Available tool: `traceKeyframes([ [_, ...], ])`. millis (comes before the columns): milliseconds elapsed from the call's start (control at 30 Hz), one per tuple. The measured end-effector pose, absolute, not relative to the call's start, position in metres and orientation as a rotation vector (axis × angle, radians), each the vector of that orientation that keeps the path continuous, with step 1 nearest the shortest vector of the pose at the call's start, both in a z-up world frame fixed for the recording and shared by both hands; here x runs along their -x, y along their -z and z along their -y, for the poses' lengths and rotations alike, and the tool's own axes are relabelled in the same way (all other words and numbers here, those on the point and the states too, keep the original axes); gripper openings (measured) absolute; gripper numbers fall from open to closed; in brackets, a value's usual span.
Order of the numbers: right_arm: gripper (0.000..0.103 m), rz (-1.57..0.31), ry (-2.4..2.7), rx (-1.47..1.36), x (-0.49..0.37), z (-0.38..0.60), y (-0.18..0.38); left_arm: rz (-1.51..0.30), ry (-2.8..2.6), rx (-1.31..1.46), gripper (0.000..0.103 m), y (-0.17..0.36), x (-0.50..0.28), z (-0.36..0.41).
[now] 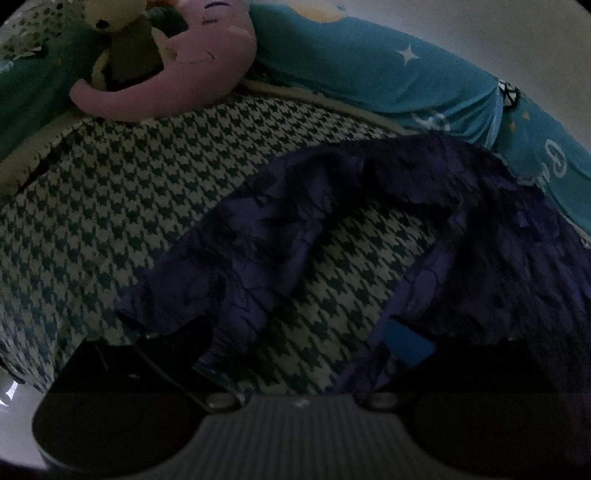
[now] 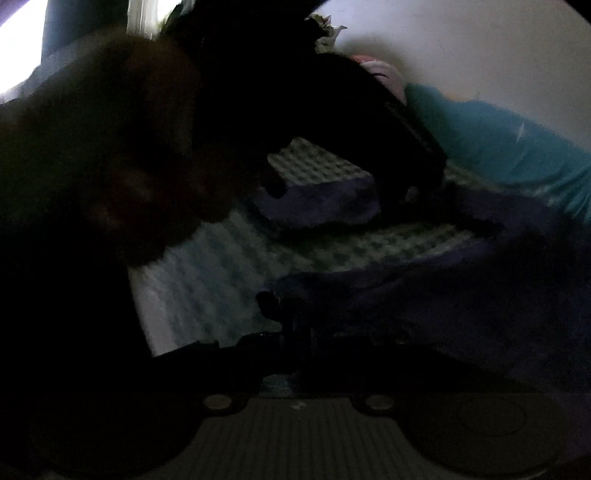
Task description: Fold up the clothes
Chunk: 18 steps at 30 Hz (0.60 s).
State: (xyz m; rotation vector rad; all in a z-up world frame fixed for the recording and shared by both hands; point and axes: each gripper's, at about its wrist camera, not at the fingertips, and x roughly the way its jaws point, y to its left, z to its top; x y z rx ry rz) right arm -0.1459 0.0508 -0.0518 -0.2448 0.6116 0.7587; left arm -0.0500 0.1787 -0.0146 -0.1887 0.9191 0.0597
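Note:
A dark purple lace garment [image 1: 369, 192] lies crumpled on the houndstooth bedspread [image 1: 129, 192]. In the left wrist view my left gripper [image 1: 291, 343] stands open, its fingers wide apart; the cloth drapes over both fingertips and arches between them, and the blue pad [image 1: 408, 345] shows at the right one. The right wrist view is dark. There my right gripper [image 2: 286, 314] has its fingers together at the near edge of the purple garment [image 2: 424, 295], shut on it. A hand [image 2: 110, 147] holding the left gripper's dark body [image 2: 369, 129] fills the upper left of that view.
A pink moon-shaped plush [image 1: 166, 85] and a pale soft toy [image 1: 122, 44] lie at the head of the bed. A teal pillow with white stars [image 1: 369, 66] runs along the white wall [image 1: 498, 33]. A bright window [image 2: 18, 44] is far left.

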Motion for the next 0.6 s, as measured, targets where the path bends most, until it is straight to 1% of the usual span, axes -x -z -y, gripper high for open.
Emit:
traceKeyframes([
  [133,0.009,-0.633,-0.828,0.216,0.148,-0.048,0.049,-0.871,-0.101,0.194,0.103,0.008,0.052,-0.184],
  [267,0.016,-0.672,-0.808,0.227,0.146,-0.049,0.057,-0.871,-0.122,0.191,0.103,0.008,0.05,-0.182],
  [300,0.02,-0.669,-0.816,0.226,0.149,-0.048,0.055,-0.873,-0.12,0.185,0.103,0.009,0.05,-0.179],
  [333,0.031,-0.661,-0.828,0.227,0.152,-0.047,0.052,-0.874,-0.115,0.178,0.103,0.009,0.049,-0.176],
  [367,0.039,-0.653,-0.84,0.228,0.155,-0.045,0.049,-0.871,-0.106,0.173,0.103,0.008,0.049,-0.172],
  [400,0.041,-0.647,-0.837,0.227,0.157,-0.043,0.047,-0.867,-0.098,0.168,0.103,0.008,0.05,-0.169],
  [600,0.042,-0.673,-0.739,0.194,0.158,-0.022,0.043,-0.851,-0.086,0.128,0.103,0.008,0.048,-0.149],
])
